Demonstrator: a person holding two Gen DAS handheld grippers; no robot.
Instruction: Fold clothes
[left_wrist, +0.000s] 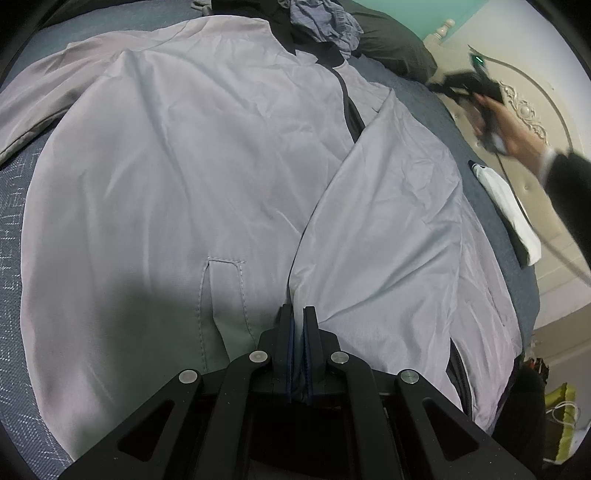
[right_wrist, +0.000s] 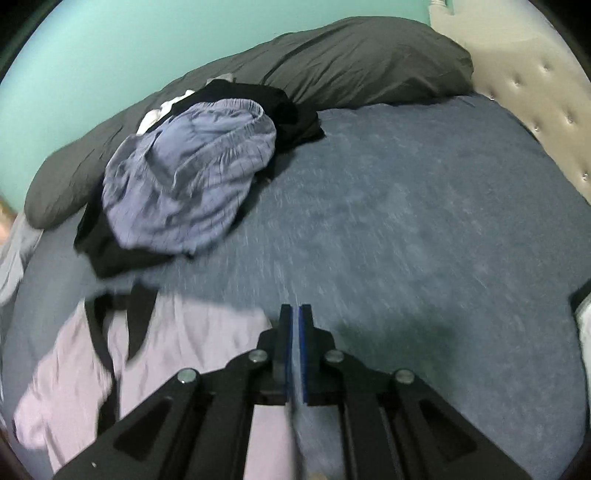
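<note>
In our left wrist view, the left gripper (left_wrist: 297, 314) sits at six o'clock with its jaws nearly together, pinching the hem edge of the pale grey jacket (left_wrist: 192, 177) where the folded-over front panel meets the body. The jacket spreads from there towards twelve o'clock across the blue bedcover (left_wrist: 14, 229), one sleeve reaching out at ten o'clock and the dark collar at one o'clock. At two o'clock we see our right hand (left_wrist: 517, 129) carrying the right gripper (left_wrist: 439, 88) in the air, blurred, well apart from the jacket. A folded white cloth (left_wrist: 509, 206) lies on the cover at three o'clock.

In our right wrist view, the right gripper (right_wrist: 295, 314) stands closed at six o'clock with nothing between its pads, above bare bedcover (right_wrist: 424, 229). The jacket's collar end (right_wrist: 177, 332) lies at seven o'clock. A pile of lilac and black clothes (right_wrist: 192, 184) sits at ten o'clock, with dark grey pillows (right_wrist: 362, 62) at twelve o'clock.
</note>
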